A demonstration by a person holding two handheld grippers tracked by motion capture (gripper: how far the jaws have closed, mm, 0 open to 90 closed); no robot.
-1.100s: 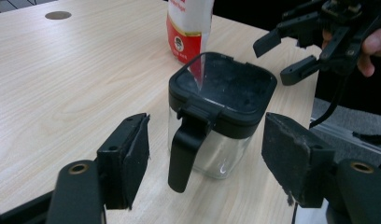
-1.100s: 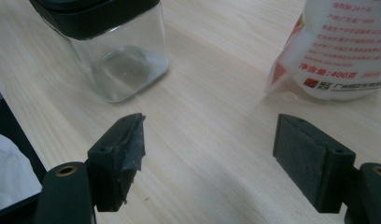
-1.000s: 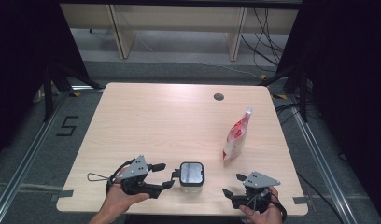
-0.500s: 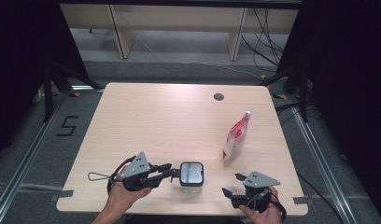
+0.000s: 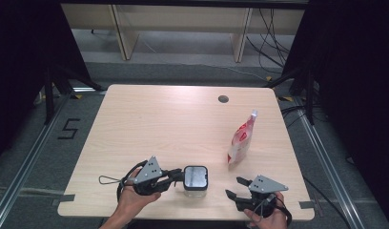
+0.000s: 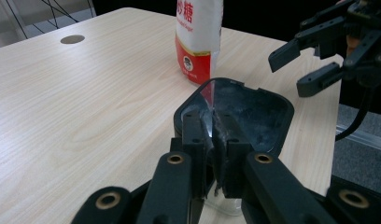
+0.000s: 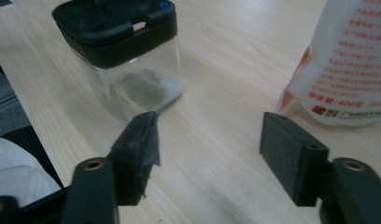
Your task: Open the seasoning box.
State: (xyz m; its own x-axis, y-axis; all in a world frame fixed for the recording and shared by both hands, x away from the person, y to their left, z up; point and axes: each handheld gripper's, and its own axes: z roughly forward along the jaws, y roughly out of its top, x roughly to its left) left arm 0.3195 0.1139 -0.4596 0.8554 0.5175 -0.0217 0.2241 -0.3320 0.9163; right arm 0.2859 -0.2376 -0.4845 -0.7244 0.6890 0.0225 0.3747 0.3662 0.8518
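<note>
A clear jar [image 5: 196, 177] with a black lid [image 6: 254, 107] stands near the table's front edge. My left gripper [image 5: 179, 175] lies level at the jar's left side. Its jaws have just been closing and now press together [image 6: 212, 126] on the lid's near edge, with a thin pale sliver between them. My right gripper [image 5: 234, 187] rests to the right of the jar [image 7: 128, 60]. Its jaws have just been closing but stand open [image 7: 209, 135] with nothing between them. A red and white pouch [image 5: 241, 138] stands upright beyond it.
The wooden table [image 5: 159, 124] has a round cable hole [image 5: 223, 99] at the back. The pouch [image 7: 347, 70] rises close past the right gripper's right jaw. Dark curtains flank the table, and shelves and cables lie on the floor behind it.
The left gripper's jaws, wide apart a second ago, have closed together at the jar's left side. Both hands, the jar and the pouch have kept their places.
</note>
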